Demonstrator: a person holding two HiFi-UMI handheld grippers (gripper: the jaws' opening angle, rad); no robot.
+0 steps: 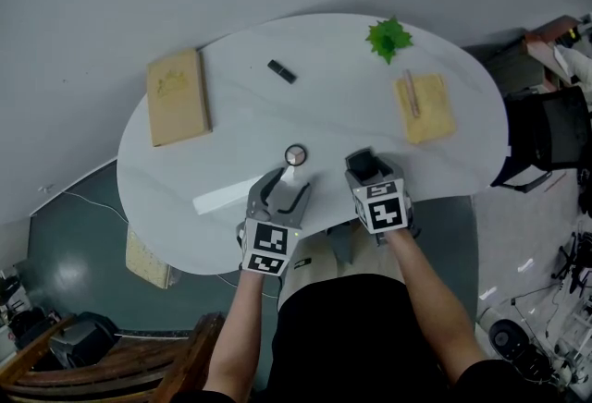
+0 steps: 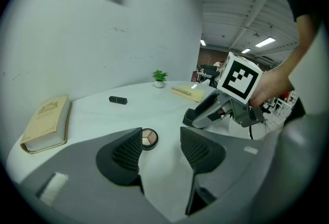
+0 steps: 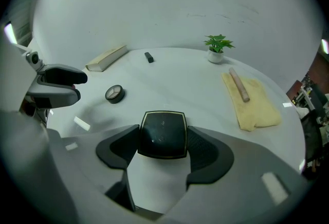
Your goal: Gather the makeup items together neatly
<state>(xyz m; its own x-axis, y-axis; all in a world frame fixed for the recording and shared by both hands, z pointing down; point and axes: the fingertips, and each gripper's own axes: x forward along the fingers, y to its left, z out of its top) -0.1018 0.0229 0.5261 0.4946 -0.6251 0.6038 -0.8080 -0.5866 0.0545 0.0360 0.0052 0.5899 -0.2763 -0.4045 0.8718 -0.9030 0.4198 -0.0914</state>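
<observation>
A round eyeshadow compact (image 1: 295,154) (image 2: 149,138) (image 3: 114,93) lies on the white oval table (image 1: 324,105). My left gripper (image 1: 287,185) (image 2: 160,142) stands open just short of it, with nothing between its fingers. My right gripper (image 1: 368,167) (image 3: 163,152) is shut on a square black compact (image 3: 163,134) (image 1: 370,164) over the table's near edge. A black lipstick (image 1: 282,71) (image 2: 117,99) (image 3: 149,57) lies alone farther back. A slim tan stick (image 1: 411,92) (image 3: 239,84) rests on a yellow cloth (image 1: 425,110) (image 3: 254,102) at the right.
A tan book (image 1: 178,96) (image 2: 46,123) (image 3: 107,58) lies at the table's left. A small green plant (image 1: 388,38) (image 2: 159,78) (image 3: 218,47) stands at the back right. A pale strip (image 1: 227,195) shows on the table by the left gripper. A black chair (image 1: 546,138) stands to the right.
</observation>
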